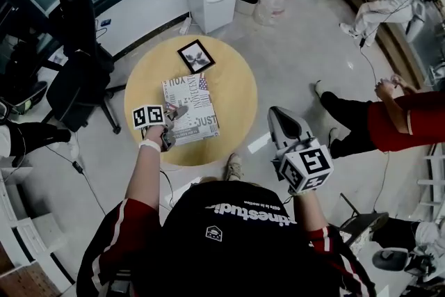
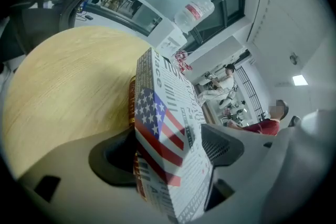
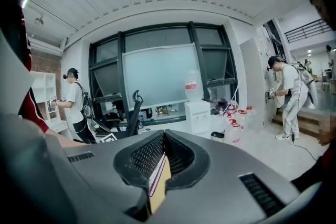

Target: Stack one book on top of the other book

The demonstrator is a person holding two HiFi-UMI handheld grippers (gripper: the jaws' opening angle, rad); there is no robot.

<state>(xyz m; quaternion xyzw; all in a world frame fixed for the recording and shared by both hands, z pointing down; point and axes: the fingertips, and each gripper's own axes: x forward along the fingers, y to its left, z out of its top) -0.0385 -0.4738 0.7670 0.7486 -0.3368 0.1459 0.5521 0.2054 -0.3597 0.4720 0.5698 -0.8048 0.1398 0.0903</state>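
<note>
1. On the round table [image 1: 236, 90], from centre toward 7 o'clock, the flag-cover book [image 1: 191, 111] lies flat. The left gripper view shows a red-brown book [image 2: 132, 107] directly under it, edges close to flush. The stack looks made, and I judge only the let-go remains.
2. Left gripper [image 1: 177, 115] is at the stack's 7 o'clock corner. Jaws are spread wide, one over the cover and one on the table side, with both books between them. The pads do not appear to press.
3. Right gripper [image 1: 281, 118] is off the table at 4 o'clock, well apart from the books. Its jaws are narrow and nipped on a thin tan slip [image 3: 157, 181]. What the slip is, I cannot tell.
4. Risk: the upper pad catches the cover during withdrawal. That would come from backing out at a slant rather than straight along the jaw line. The top book would skew or slide off the lower one.
5. Risk: the lower jaw seems to sit under the corner, so the corner may be propped. Pulling it out fast could let the corner drop and jog the two books out of line.
6. Risk: the stack sits nearer the 6 to 7 o'clock rim than the far side. A drag toward the person could carry one or both books to the edge.
7. Dark framed picture [image 1: 195, 55] lies at 12 o'clock, well apart. It is only a hazard if the stack is shoved forward.
</note>
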